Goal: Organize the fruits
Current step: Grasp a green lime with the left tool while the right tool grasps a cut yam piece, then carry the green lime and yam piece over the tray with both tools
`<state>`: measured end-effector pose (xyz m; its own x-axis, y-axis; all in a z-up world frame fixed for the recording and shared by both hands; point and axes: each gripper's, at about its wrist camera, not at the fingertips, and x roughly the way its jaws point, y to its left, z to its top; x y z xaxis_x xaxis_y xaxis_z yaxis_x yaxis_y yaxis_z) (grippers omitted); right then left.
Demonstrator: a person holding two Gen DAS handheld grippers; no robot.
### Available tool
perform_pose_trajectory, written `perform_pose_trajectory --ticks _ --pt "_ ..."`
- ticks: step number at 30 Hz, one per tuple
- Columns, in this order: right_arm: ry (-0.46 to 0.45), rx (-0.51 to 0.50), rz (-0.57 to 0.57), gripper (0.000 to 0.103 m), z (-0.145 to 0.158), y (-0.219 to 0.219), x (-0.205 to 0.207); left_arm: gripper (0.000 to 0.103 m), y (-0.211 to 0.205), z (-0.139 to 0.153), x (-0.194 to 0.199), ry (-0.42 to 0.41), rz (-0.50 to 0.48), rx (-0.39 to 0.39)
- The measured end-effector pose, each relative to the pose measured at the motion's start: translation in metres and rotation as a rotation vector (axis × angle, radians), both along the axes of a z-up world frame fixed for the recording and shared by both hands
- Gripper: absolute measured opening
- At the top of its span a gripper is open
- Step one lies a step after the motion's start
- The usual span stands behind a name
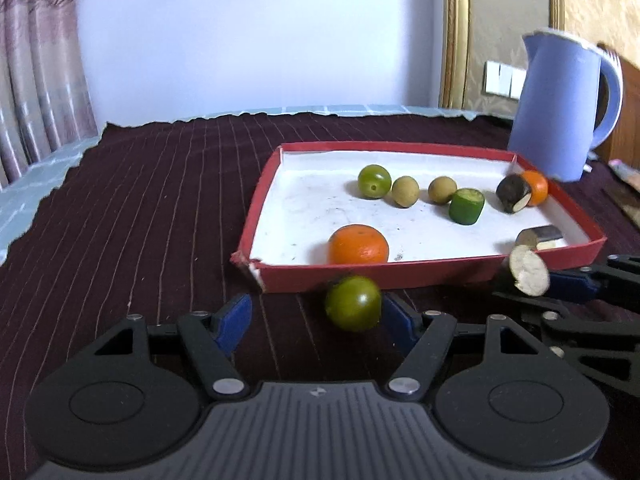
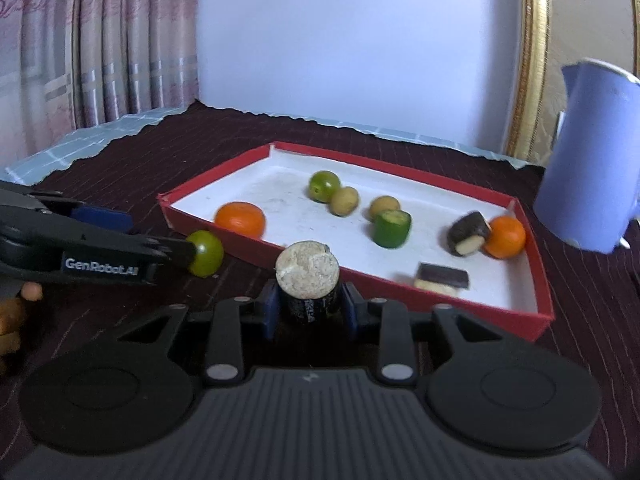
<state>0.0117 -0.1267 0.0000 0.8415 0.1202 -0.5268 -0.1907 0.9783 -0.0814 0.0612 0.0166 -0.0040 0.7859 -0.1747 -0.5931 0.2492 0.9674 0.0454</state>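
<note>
**Two pieces at the tray's near wall**

On the dark striped cloth covering the desk sits a shallow red tray with a white floor. Inside it lie a large orange close to the near wall, a green round fruit farther back, two tan round fruits side by side, a green cut cylinder, and a dark cut piece touching a smaller orange in the far right corner. A dark-skinned slice rests against the right wall.

The left hand-held gripper stands spread, its blue pads wide apart. A green fruit lies on the cloth between them, just outside the tray's near wall; it sits close against the right pad, though I cannot tell whether they touch.

The right hand-held gripper is pinching a dark cylinder with a pale cut face, the pads pressed on its sides, cut face turned up toward the tray, just short of the near wall.

A blue kettle stands beyond the tray's right corner. A curtain hangs at the left.
</note>
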Motion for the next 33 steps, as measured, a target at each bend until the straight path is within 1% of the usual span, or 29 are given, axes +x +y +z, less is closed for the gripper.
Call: perform_pose_trajectory --ticks 3,6,7,8,9,10,11,13,14,21,29,33 --pt "-0.002 0.011 -0.003 0.031 -0.002 -0.004 -0.001 0.071 -0.007 -0.002 0.005 0.006 -0.013 0.013" --pt "-0.005 0.021 -0.007 0.031 -0.002 -0.007 -0.002 0.071 -0.012 -0.008 0.014 0.037 -0.003 0.021" --pt "-0.004 0.026 -0.009 0.031 -0.002 -0.008 -0.001 0.065 -0.013 -0.011 0.017 0.054 0.002 0.023" --pt "-0.004 0.029 -0.011 0.031 -0.002 -0.009 -0.001 0.063 -0.013 -0.013 0.019 0.068 -0.001 0.015" --pt "-0.004 0.031 -0.012 0.031 -0.003 -0.009 -0.001 0.058 -0.011 -0.013 0.019 0.066 -0.004 0.003" --pt "-0.004 0.033 -0.014 0.031 -0.003 -0.009 -0.001 0.050 -0.011 -0.012 0.019 0.068 -0.009 -0.001" --pt "-0.005 0.035 -0.015 0.031 -0.003 -0.010 -0.001 0.046 -0.012 -0.011 0.019 0.070 -0.010 -0.002" --pt "-0.006 0.036 -0.021 0.031 -0.002 -0.010 -0.001 0.034 -0.012 -0.010 0.018 0.069 -0.002 0.001" --pt "-0.007 0.034 -0.023 0.031 -0.002 -0.010 -0.001 0.032 -0.013 -0.010 0.017 0.069 -0.004 -0.001" --pt "-0.011 0.035 -0.035 0.031 0.000 -0.010 -0.006 0.032 -0.017 -0.002 0.004 0.057 0.007 0.005" --pt "-0.055 0.035 -0.056 0.031 0.014 -0.014 -0.023 0.032 -0.029 0.024 -0.018 -0.024 0.010 0.040" --pt "-0.088 0.035 -0.062 0.031 0.025 -0.017 -0.033 0.032 -0.034 0.031 -0.026 -0.072 0.028 0.077"
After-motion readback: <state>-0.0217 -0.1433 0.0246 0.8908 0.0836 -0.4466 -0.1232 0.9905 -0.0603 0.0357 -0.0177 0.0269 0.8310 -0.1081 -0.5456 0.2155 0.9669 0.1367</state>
